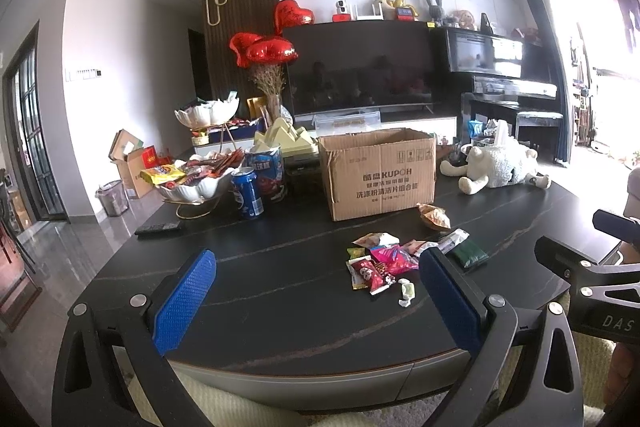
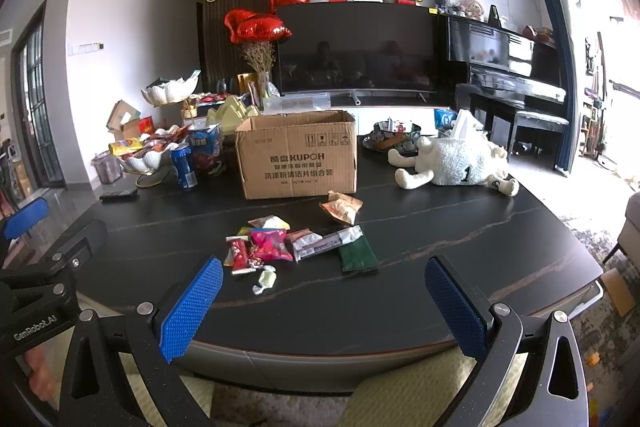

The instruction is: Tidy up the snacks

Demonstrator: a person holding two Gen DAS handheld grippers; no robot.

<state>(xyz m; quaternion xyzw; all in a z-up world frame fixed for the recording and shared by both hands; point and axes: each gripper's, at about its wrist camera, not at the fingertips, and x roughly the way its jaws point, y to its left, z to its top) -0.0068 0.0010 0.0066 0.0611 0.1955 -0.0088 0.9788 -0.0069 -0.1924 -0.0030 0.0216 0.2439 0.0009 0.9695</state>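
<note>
The pile of snack packets (image 2: pixel 280 247) lies loose on the dark table (image 2: pixel 460 247), in front of the cardboard box (image 2: pixel 298 157) and apart from it, with my tools held back over the near table edge and touching none of it. From my right gripper (image 2: pixel 322 293) the pile sits ahead and a little to the left, beyond its left pad; from my left gripper (image 1: pixel 316 291) it sits ahead and to the right, just beyond the right pad. Both grippers have their blue pads spread wide with nothing between them. The packets overlap, so I can only count roughly: a pink bag (image 2: pixel 272 245), a red wrapper (image 2: pixel 238 253), a dark green pouch (image 2: pixel 358 255), a silver-and-white wrapper (image 2: pixel 332 241), a pale twisted candy (image 2: pixel 266 279) nearest me, and perhaps three or four more half buried. One orange bag (image 2: pixel 342 207) lies alone between the pile and the box. The box stands open, but its inside is hidden from both views. To its left I see one blue can (image 2: pixel 184 167), a white petal-shaped bowl (image 2: pixel 148 157) heaped with more snacks, and a second such bowl (image 2: pixel 170 91) behind it. One white plush toy (image 2: pixel 452 163) lies on the table to the right. Three red heart balloons (image 2: pixel 260 23) float in front of the television (image 2: pixel 356 47).
</note>
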